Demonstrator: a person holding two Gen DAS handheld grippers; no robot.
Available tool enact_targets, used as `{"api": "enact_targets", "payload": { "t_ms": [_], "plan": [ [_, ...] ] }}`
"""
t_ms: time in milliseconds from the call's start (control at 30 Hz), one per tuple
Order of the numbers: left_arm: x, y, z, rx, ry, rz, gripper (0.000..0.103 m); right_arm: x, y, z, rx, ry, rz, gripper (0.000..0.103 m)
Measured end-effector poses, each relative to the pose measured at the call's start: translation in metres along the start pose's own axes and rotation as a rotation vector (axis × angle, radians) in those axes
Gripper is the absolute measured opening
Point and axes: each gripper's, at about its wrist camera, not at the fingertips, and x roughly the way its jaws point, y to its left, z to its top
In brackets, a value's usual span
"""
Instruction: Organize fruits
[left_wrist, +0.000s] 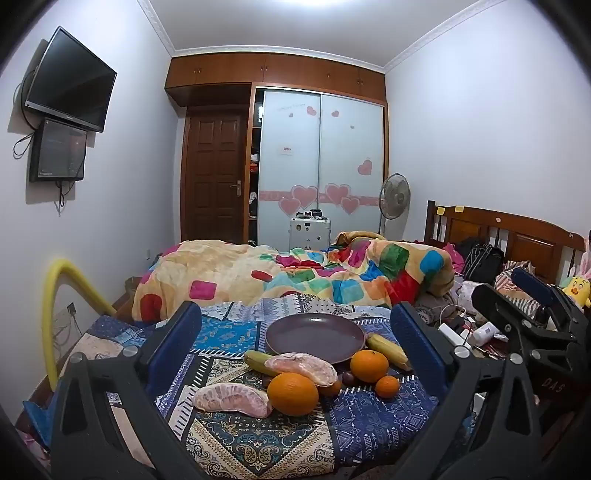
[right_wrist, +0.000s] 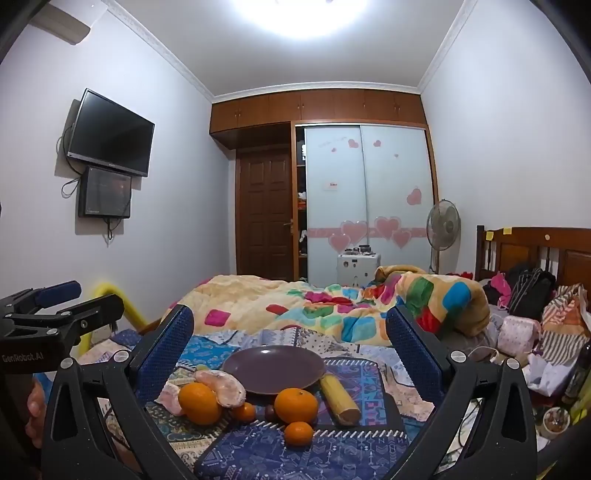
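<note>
Patchwork bedding (left_wrist: 258, 439) is covering the near end of a bed, with a bright quilt (left_wrist: 295, 273) lying bunched behind it and a wardrobe (left_wrist: 321, 166) standing at the far wall. From the left wrist view, the left gripper (left_wrist: 295, 339) is hovering with its blue fingers (left_wrist: 173, 343) spread wide and holding nothing; between them a purple plate (left_wrist: 315, 338) is sitting bare, and in front of it two pomelo segments (left_wrist: 232, 398), two large oranges (left_wrist: 293, 393), a small tangerine (left_wrist: 387, 386) and two bananas (left_wrist: 388, 350) are lying clustered on the cloth. From the right wrist view, the right gripper (right_wrist: 290, 350) is likewise gaping wide and holding nothing, framing the same plate (right_wrist: 273, 373); the oranges (right_wrist: 295, 405) are resting just before its rim, one banana (right_wrist: 339, 398) is lying to the right, and the left gripper (right_wrist: 66, 306) is showing at the left edge.
</note>
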Motion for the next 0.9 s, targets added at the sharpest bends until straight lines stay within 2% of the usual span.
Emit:
{"api": "enact_targets", "payload": {
  "t_ms": [367, 900],
  "plan": [
    [-0.0046, -0.0006, -0.0023, -0.002, 0.0, -0.008, 0.103, 0.0019, 0.0021, 0.0068, 0.006, -0.003, 0.008, 0.103],
    [-0.0026, 0.0006, 0.0019, -0.001, -0.012, -0.002, 0.103, -0.0004, 0.0032, 0.0, 0.024, -0.007, 0.017, 0.103]
  ]
}}
